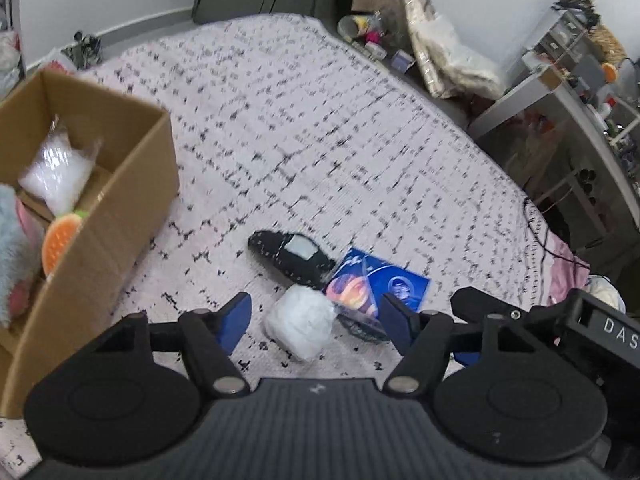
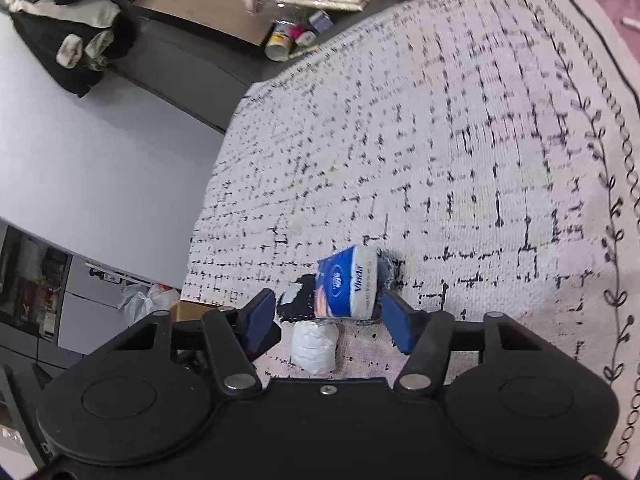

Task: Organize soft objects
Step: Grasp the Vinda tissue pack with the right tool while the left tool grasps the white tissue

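Wad of white stuffing lies dead ahead inside my spread left claw, pads untouched; right claw, also spread, brackets tissue pack.

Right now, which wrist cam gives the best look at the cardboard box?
Left wrist. The cardboard box sits open on the left edge of that view, and you can see its contents: a clear plastic bag, an orange toy and something grey and fluffy. The right wrist view catches only a brown corner behind its left finger.
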`<state>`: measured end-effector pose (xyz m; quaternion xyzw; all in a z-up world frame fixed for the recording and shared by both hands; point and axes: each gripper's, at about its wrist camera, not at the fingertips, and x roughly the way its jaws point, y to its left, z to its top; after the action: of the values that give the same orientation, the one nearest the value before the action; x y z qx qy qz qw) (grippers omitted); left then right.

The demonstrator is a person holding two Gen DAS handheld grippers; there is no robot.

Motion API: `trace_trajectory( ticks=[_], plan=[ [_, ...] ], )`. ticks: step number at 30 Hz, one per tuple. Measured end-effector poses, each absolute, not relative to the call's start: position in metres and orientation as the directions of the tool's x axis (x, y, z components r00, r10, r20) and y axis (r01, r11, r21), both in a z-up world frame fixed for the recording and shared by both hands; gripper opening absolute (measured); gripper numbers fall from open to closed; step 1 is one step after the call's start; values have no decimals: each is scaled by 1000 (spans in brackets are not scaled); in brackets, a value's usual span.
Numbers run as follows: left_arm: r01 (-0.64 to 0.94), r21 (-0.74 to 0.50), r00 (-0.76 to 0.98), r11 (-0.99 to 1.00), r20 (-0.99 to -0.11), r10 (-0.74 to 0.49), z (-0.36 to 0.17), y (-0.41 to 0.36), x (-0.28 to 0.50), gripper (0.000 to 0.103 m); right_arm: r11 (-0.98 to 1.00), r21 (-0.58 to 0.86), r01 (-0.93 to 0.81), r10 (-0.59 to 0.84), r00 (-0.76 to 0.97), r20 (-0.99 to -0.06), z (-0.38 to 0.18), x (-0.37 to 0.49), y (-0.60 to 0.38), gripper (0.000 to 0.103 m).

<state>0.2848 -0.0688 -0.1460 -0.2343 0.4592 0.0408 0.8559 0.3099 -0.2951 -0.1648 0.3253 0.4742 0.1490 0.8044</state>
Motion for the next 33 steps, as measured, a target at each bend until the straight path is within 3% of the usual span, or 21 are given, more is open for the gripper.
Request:
trace_trajectory(
  ticks=[3, 16, 18, 19, 20, 25, 33],
  plan=[
    [-303, -366, 552, 880, -820, -151, -160, -67, 291, 68, 712, 695, 102, 571, 492, -657, -178, 316, -294, 49],
    [-334, -379, 514, 863, -841, -170, -194, -60, 305, 63, 738, 661, 134, 555, 437, -708, -208, 335, -276, 49],
    [-331, -377, 517, 865, -839, -168, -193, -61, 307, 56, 744, 655, 133, 552, 432, -713, -212, 336, -274, 45],
    [-325, -377, 513, 867, -841, -174, -193, -61, 308, 43, 749, 650, 131, 547, 431, -718, -213, 337, -272, 38],
    [-321, -382, 504, 867, -844, -185, -193, -62, 310, 37, 753, 645, 128, 543, 432, -720, -213, 337, -271, 35],
    [-313, -379, 517, 871, -837, -179, -182, -60, 304, 37, 760, 643, 92, 540, 460, -704, -202, 335, -267, 24],
    [-314, -380, 545, 870, -823, -163, -163, -52, 283, 37, 762, 645, 63, 537, 495, -683, -183, 326, -271, 20]
  ],
)
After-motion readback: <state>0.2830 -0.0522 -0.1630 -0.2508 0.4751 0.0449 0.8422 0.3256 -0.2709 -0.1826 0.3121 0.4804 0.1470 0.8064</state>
